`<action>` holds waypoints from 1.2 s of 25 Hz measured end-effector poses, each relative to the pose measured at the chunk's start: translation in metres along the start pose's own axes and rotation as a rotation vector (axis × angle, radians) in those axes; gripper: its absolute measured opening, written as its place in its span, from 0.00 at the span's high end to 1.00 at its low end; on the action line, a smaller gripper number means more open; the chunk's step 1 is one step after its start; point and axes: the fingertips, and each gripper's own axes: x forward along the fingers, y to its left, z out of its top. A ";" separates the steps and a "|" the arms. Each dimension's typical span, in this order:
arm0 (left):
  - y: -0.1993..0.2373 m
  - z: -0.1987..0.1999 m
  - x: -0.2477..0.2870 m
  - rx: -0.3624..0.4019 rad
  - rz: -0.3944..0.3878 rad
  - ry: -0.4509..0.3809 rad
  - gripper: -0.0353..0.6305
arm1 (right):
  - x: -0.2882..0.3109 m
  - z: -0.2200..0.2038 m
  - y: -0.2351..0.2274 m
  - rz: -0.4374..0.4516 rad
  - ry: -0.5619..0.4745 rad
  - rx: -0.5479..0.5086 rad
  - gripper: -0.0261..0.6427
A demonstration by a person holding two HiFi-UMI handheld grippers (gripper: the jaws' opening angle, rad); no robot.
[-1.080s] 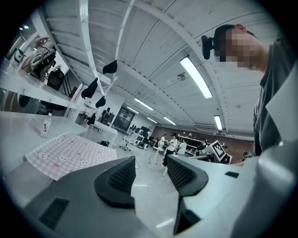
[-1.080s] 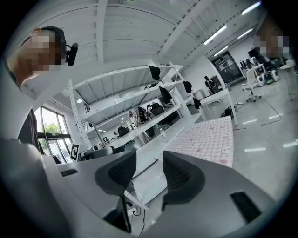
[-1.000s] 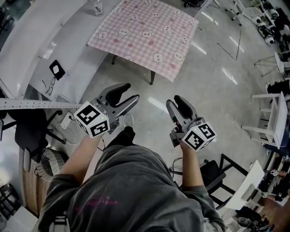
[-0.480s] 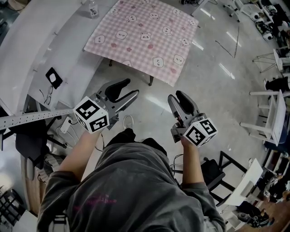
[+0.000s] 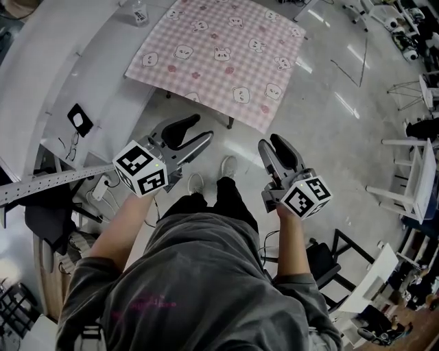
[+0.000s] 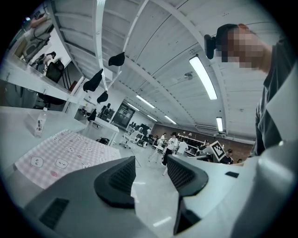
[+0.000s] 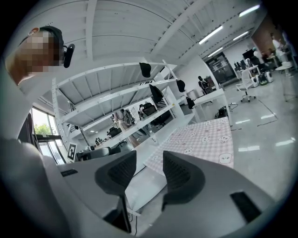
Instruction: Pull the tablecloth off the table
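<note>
A pink checked tablecloth (image 5: 219,58) with small animal faces covers a small table ahead of me; it also shows low left in the left gripper view (image 6: 60,155) and at mid right in the right gripper view (image 7: 200,139). My left gripper (image 5: 195,134) is open, held above the floor short of the cloth's near edge. Open too is my right gripper (image 5: 278,149), empty and just off the cloth's near right corner. Neither touches the cloth.
A long white bench (image 5: 62,82) runs along the left with a small bottle (image 5: 140,12) on it beside the cloth. White shelving (image 7: 116,107) stands behind. Chairs and desks (image 5: 411,137) line the right side. People stand far off (image 6: 170,144).
I have stepped forward: the tablecloth sits closer to both grippers and my feet now show below them. Both grippers stay open and empty.
</note>
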 end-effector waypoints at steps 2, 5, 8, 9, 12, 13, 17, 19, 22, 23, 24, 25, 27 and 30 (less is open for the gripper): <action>0.008 -0.007 0.007 -0.014 0.007 0.011 0.63 | 0.004 0.000 -0.012 -0.008 0.007 0.003 0.72; 0.022 -0.018 0.020 -0.034 0.020 0.030 0.63 | 0.013 0.001 -0.032 -0.015 0.021 0.000 0.72; 0.032 -0.031 0.035 -0.060 0.037 0.048 0.63 | 0.019 -0.001 -0.054 -0.015 0.041 0.015 0.72; 0.035 -0.037 0.040 -0.070 0.043 0.055 0.63 | 0.021 -0.003 -0.061 -0.015 0.050 0.021 0.72; 0.049 -0.050 0.057 -0.092 0.057 0.071 0.63 | 0.032 -0.009 -0.085 -0.016 0.078 0.028 0.72; 0.054 -0.055 0.062 -0.097 0.061 0.076 0.63 | 0.036 -0.012 -0.093 -0.017 0.085 0.029 0.72; 0.068 -0.077 0.078 -0.130 0.086 0.098 0.62 | 0.047 -0.025 -0.123 -0.019 0.124 0.045 0.72; 0.075 -0.087 0.087 -0.150 0.104 0.114 0.62 | 0.052 -0.030 -0.139 -0.019 0.147 0.059 0.72; 0.088 -0.099 0.103 -0.172 0.127 0.133 0.62 | 0.062 -0.032 -0.165 -0.016 0.171 0.073 0.72; 0.091 -0.103 0.108 -0.177 0.135 0.138 0.62 | 0.065 -0.033 -0.173 -0.015 0.177 0.077 0.72; 0.095 -0.109 0.111 -0.183 0.142 0.144 0.62 | 0.068 -0.036 -0.180 -0.014 0.184 0.080 0.72; 0.100 -0.115 0.114 -0.189 0.150 0.150 0.62 | 0.071 -0.040 -0.186 -0.013 0.191 0.084 0.72; 0.111 -0.131 0.114 -0.204 0.168 0.161 0.62 | 0.079 -0.053 -0.197 -0.012 0.205 0.095 0.72; 0.127 -0.153 0.113 -0.225 0.191 0.173 0.62 | 0.091 -0.073 -0.209 -0.012 0.225 0.106 0.72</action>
